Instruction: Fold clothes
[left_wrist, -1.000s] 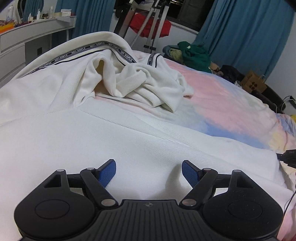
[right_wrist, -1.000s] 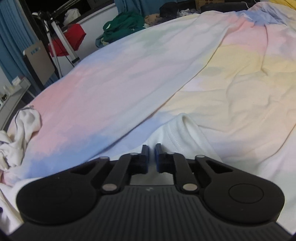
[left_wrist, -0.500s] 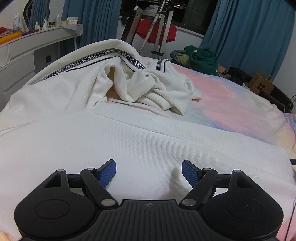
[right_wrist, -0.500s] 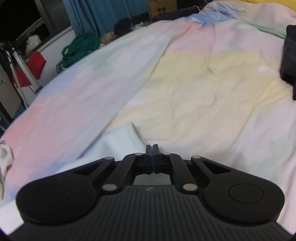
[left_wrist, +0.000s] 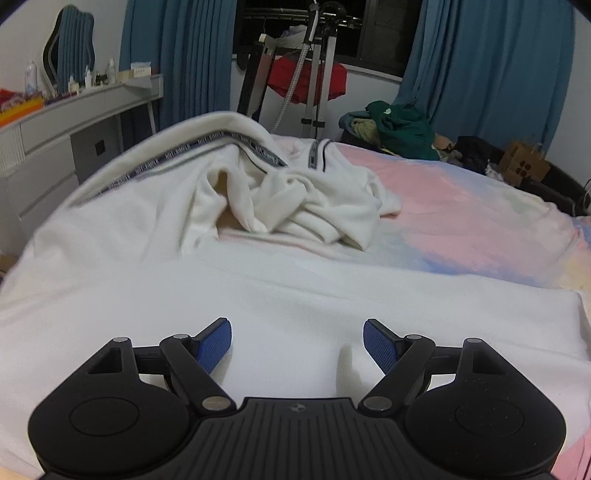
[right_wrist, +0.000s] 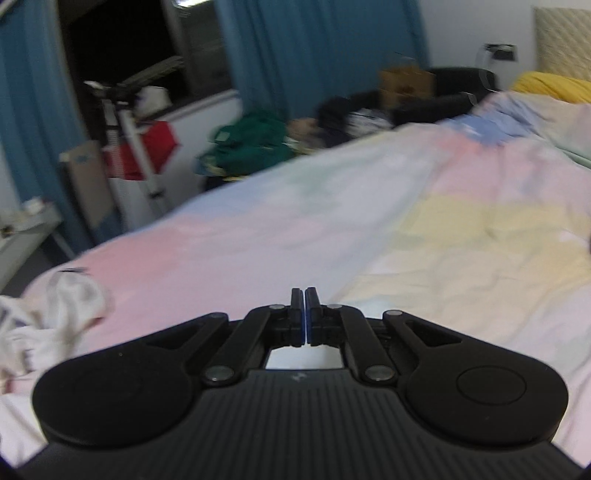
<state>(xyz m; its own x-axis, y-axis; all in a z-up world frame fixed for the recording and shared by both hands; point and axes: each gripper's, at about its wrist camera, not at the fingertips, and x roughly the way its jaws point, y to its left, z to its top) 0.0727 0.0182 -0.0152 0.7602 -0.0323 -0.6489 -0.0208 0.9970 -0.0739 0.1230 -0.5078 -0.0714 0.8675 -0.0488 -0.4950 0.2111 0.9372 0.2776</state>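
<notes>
A white ribbed garment (left_wrist: 258, 291) lies spread across the near side of the bed. Its far part, with a lettered dark trim, is bunched up in a heap (left_wrist: 295, 199). My left gripper (left_wrist: 297, 341) hovers low over the flat part, open, with nothing between its blue pads (left_wrist: 212, 341). In the right wrist view my right gripper (right_wrist: 305, 306) is shut and raised above the pastel sheet (right_wrist: 406, 221). A patch of white cloth (right_wrist: 303, 357) shows just below its closed fingers. The bunched heap (right_wrist: 62, 314) appears at that view's left edge.
The pastel sheet (left_wrist: 461, 221) covers the bed. A grey dresser (left_wrist: 74, 122) stands left, a metal stand with red cloth (left_wrist: 306, 77) behind. A green clothes pile (left_wrist: 399, 129) and a cardboard bag (left_wrist: 522, 166) lie beyond the far edge. A yellow item (right_wrist: 550, 85) sits at the head.
My right gripper closed on the garment's edge, then rose and tilted up, so its view swung from sheet to room. The left gripper stayed open and drew back slightly.
</notes>
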